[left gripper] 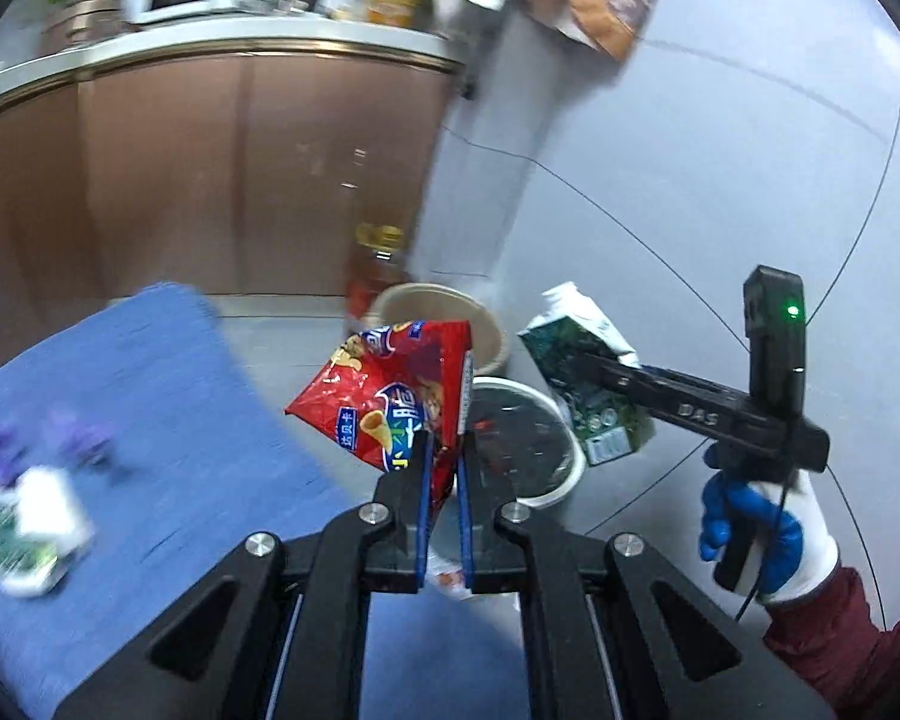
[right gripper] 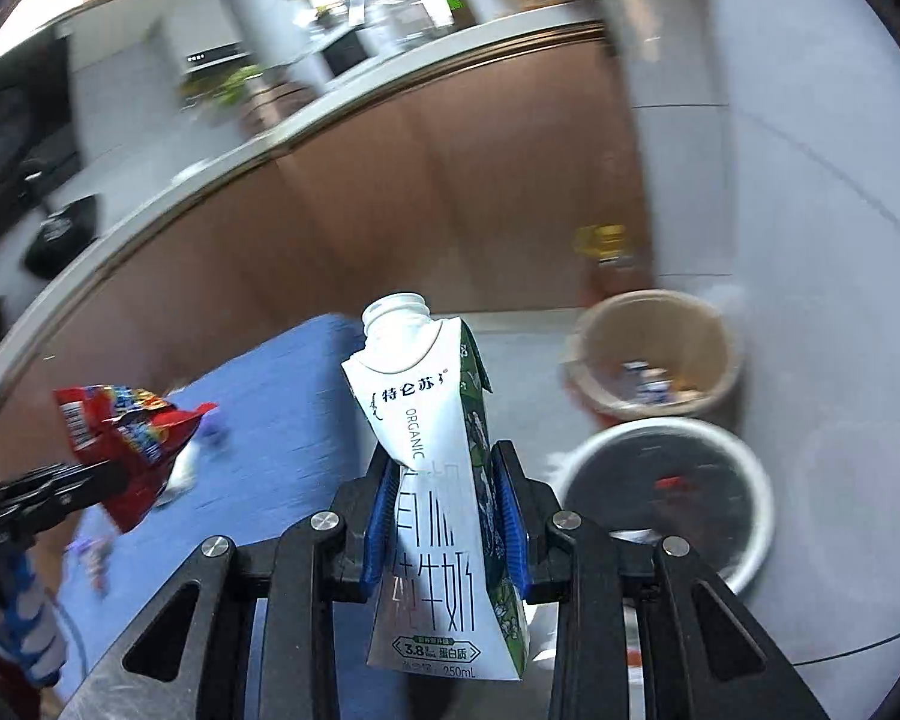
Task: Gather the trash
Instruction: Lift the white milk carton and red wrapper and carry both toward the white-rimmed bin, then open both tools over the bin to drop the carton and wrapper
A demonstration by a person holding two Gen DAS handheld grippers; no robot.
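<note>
My left gripper [left gripper: 443,462] is shut on a red snack bag [left gripper: 390,390], held in the air past the edge of the blue table. The bag also shows in the right wrist view [right gripper: 129,438]. My right gripper [right gripper: 447,516] is shut on a white and green milk carton [right gripper: 432,480], upright, cap off. In the left wrist view the carton [left gripper: 582,366] hangs above and to the right of the bins. A tan bin [right gripper: 654,354] with trash inside and a white bin [right gripper: 672,492] with a dark liner stand on the floor.
The blue table [left gripper: 138,396] carries another milk carton [left gripper: 24,534] and purple wrappers [left gripper: 78,438]. A brown counter [left gripper: 222,168] stands behind. A bottle with a yellow cap [left gripper: 378,264] stands on the grey floor by the tan bin.
</note>
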